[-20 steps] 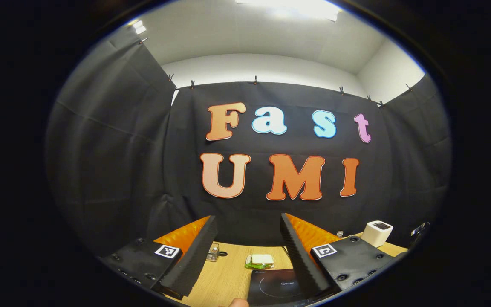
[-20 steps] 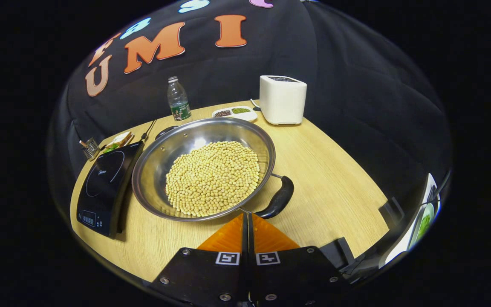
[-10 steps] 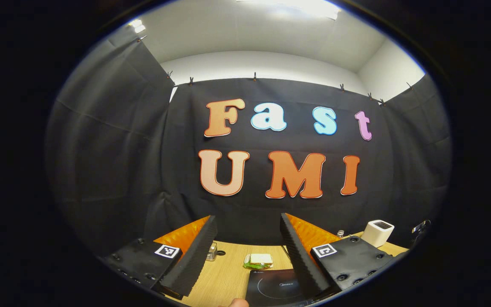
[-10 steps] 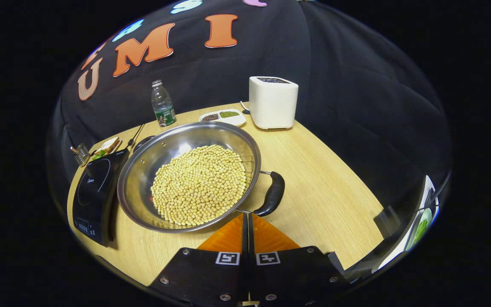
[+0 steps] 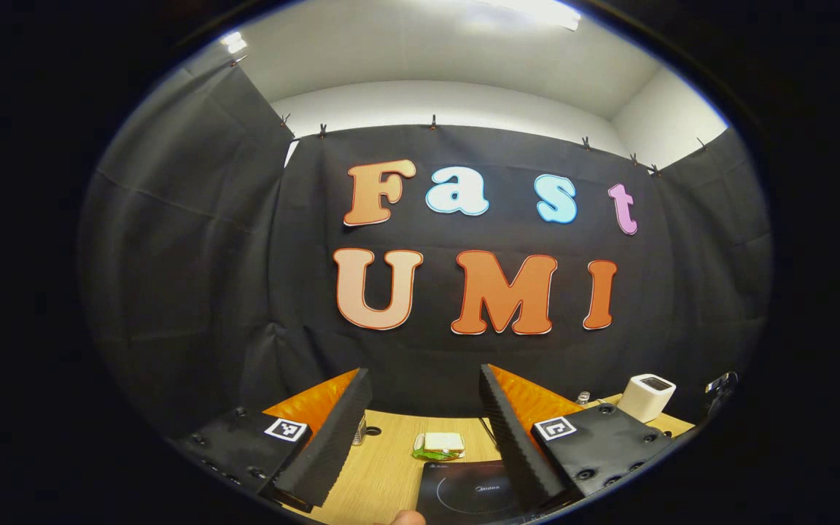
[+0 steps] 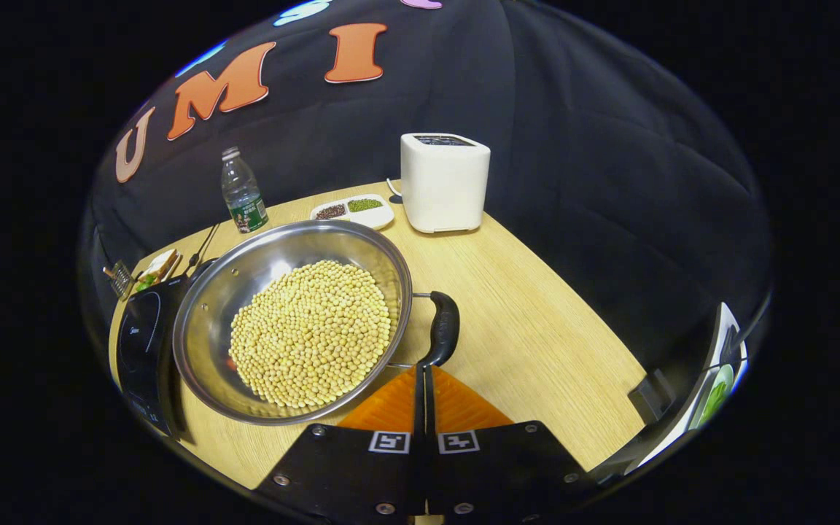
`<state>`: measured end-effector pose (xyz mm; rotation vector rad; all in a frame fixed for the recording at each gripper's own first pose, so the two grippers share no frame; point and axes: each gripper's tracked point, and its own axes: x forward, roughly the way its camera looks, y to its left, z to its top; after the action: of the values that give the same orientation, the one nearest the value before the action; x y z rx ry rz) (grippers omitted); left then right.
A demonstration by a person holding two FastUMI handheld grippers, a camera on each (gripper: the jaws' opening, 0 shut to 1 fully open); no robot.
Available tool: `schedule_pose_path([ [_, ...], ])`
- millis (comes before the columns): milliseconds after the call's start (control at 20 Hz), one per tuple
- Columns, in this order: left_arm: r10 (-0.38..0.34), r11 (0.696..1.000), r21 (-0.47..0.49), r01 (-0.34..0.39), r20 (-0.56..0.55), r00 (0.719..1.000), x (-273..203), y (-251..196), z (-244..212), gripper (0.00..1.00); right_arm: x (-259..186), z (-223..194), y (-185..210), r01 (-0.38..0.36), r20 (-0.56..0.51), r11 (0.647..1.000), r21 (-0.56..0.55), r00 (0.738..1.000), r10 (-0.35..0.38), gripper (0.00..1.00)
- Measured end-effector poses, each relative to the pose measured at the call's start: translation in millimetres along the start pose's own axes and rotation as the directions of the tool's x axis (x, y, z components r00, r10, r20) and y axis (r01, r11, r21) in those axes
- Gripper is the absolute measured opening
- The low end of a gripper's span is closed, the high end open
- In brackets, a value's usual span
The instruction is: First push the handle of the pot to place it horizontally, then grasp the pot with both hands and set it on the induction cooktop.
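A steel pot (image 6: 201,321) full of pale beans (image 6: 310,332) sits on the wooden table (image 6: 537,343), its left rim overlapping the black induction cooktop (image 6: 139,343). Its black side handle (image 6: 442,328) points toward me on the pot's right. My right gripper (image 6: 424,368) is shut with nothing held, its tips touching the near end of that handle. In the left gripper view my left gripper (image 5: 424,386) is open and raised, facing the booth wall, with the cooktop (image 5: 467,496) low between its fingers.
A white box appliance (image 6: 443,182), a divided dish of beans (image 6: 353,211) and a water bottle (image 6: 243,191) stand at the table's back. A sandwich (image 5: 440,443) lies behind the cooktop. A fingertip (image 5: 409,518) shows at the bottom edge of the left gripper view.
The pot has turned: its handle swung from pointing right to pointing toward my right gripper, and the pot slid left toward the cooktop. The left gripper tilted slightly upward.
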<state>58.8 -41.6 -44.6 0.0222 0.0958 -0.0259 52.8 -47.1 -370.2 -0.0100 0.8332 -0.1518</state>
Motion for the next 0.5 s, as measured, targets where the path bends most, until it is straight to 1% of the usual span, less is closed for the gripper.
schedule_pose_path([
  [200, 0.004, 1.000, -0.003, -0.004, -0.006, 1.000, 8.6, -0.4, -7.2, 0.98, 11.5, 11.0, -1.2, 0.017, 0.005, 1.000, -0.005, 1.000, -0.017, 0.00],
  [500, 0.016, 1.000, 0.014, -0.016, -0.011, 1.000, 18.1, 1.5, -16.6, 0.97, 30.2, 25.8, 0.1, 0.022, -0.001, 1.000, -0.010, 1.000, -0.022, 0.00],
])
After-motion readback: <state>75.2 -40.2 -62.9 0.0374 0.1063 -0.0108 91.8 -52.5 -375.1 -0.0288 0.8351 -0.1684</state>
